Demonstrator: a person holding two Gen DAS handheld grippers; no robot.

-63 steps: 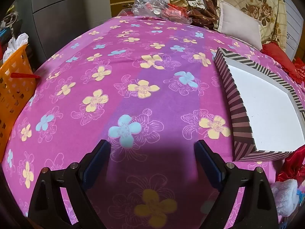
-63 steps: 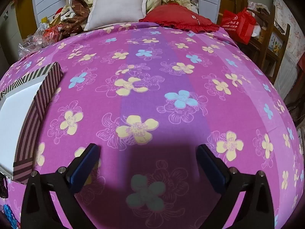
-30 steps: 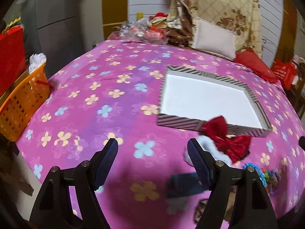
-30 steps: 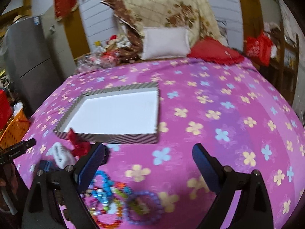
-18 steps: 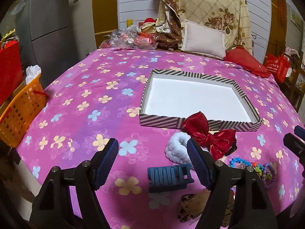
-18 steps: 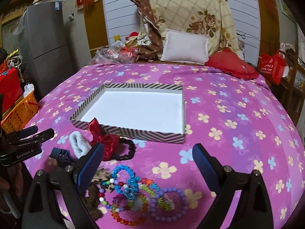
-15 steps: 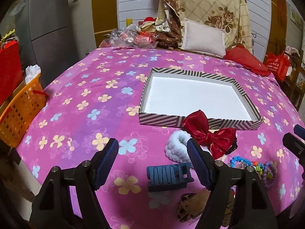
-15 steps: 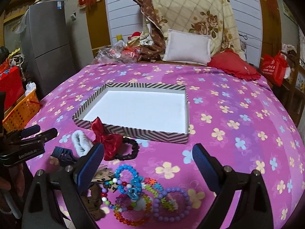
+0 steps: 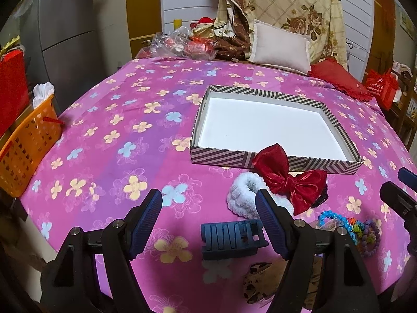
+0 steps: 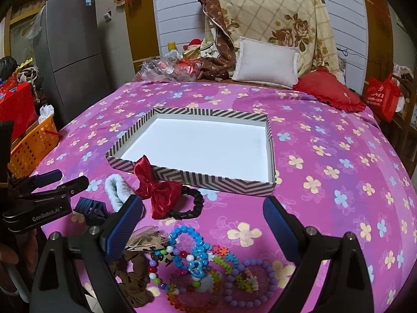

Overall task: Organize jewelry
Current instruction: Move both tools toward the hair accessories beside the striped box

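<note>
Left wrist view first: the left gripper [image 9: 209, 210] hangs over the near edge of the bed with its jaws spread wide and nothing between them. Just ahead of its right finger lies the blue claw clip [image 9: 232, 240], flat on the pink flowered bedspread [image 9: 117, 135]. Beyond it sit the white fluffy scrunchie [image 9: 243, 193] and the red bow [image 9: 289, 178], the bow's upper lobe overlapping the front wall of the striped box [image 9: 221, 157]. That box is empty, white floor showing all the way across. A leopard-print hair tie [image 9: 260, 279] lies low in frame, partly behind the finger. To my eye, sorting has not begun: this is the approach, and the blue clip looks the nearest pick for this side. It calls for a drop and a shift right, so the fingers straddle the clip's ribbed body.

Right wrist view now: the right gripper [image 10: 203, 217] is likewise open and carrying nothing, poised above the tangle of beaded bracelets [image 10: 206, 268]. A black braided hair band [image 10: 192, 206] curls out from under the bow. Those beads are interlinked, so lifting one strand may drag its neighbours.

The room: soft bedding, so things may sink when pressed. An orange basket [image 10: 34, 146] stands off the bed's left side, a grey fridge [image 10: 73, 52] behind it, and pillows are piled at the head.
</note>
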